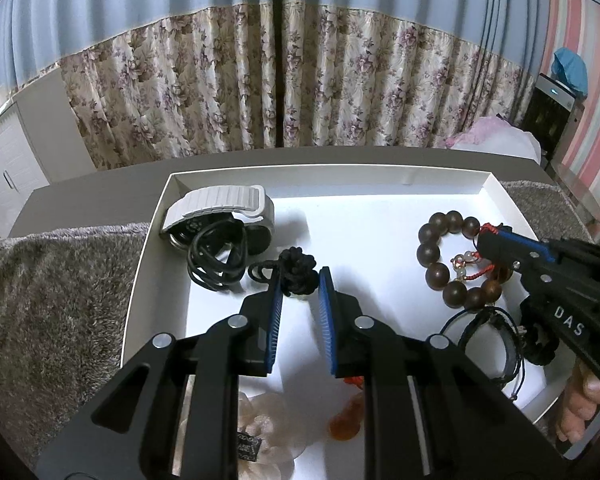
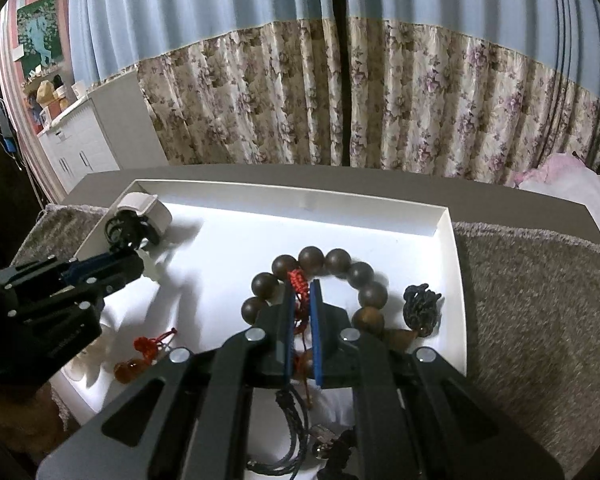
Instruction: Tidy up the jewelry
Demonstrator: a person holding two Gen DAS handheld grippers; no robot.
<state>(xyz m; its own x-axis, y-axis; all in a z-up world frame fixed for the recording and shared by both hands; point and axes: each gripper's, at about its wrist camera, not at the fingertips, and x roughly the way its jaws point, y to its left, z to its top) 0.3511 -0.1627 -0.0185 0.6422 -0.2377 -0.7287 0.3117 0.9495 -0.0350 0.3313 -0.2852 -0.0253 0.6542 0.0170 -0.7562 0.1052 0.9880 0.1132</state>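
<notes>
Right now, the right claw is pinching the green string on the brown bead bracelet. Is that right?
Not quite. The string is red, not green. The right wrist view shows the right claw shut on the red string of the brown bead bracelet.

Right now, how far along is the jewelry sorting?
Early, it seems. Everything already lies in the white tray, but loosely scattered. In hand: the right hand-held gripper pinches the bead bracelet's red cord; the left hand-held gripper sits around a black knotted cord. The watch, amber pendant and dark string bracelets remain unsorted.
</notes>
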